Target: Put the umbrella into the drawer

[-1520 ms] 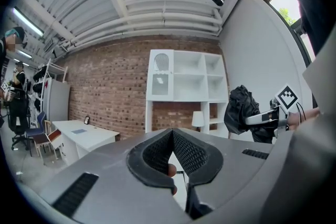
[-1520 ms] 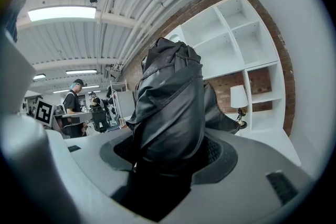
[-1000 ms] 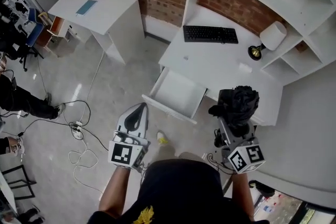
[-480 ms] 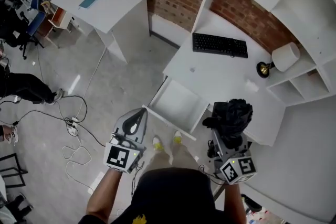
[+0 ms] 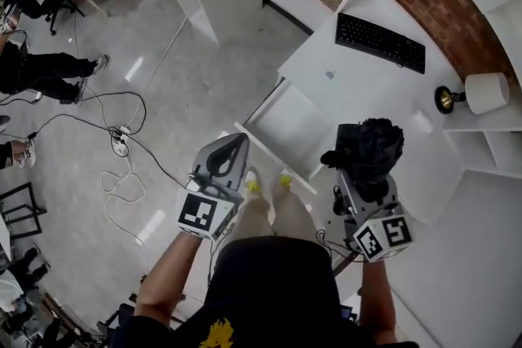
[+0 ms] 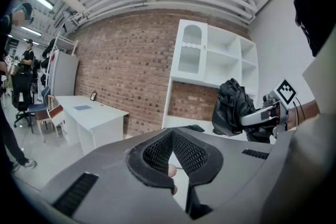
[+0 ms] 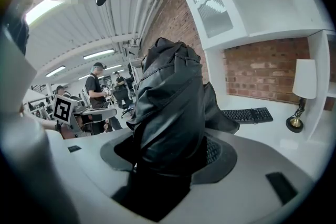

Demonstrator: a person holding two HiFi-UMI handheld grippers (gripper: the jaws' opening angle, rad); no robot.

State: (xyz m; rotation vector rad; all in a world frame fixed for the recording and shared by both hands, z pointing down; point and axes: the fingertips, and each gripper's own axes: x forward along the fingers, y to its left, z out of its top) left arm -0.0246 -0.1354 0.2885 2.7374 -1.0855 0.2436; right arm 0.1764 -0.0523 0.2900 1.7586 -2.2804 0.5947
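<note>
Sprawling at 9 o'clock, cables (image 5: pixel 114 175) cross the grey floor (image 5: pixel 179 69), where people's legs are cut off by the edge. Next, the left gripper (image 5: pixel 235 144) hangs over the floor, jaws closed on nothing. At its 1 o'clock the open drawer (image 5: pixel 289 122) juts from the white desk (image 5: pixel 359 94), which bears a keyboard (image 5: pixel 380 42) and a lamp (image 5: pixel 477 93). Rightmost, the right gripper (image 5: pixel 364 177) clamps the black folded umbrella (image 5: pixel 373 147), held up at the drawer's 4 o'clock. Its fabric hides the pads.
</note>
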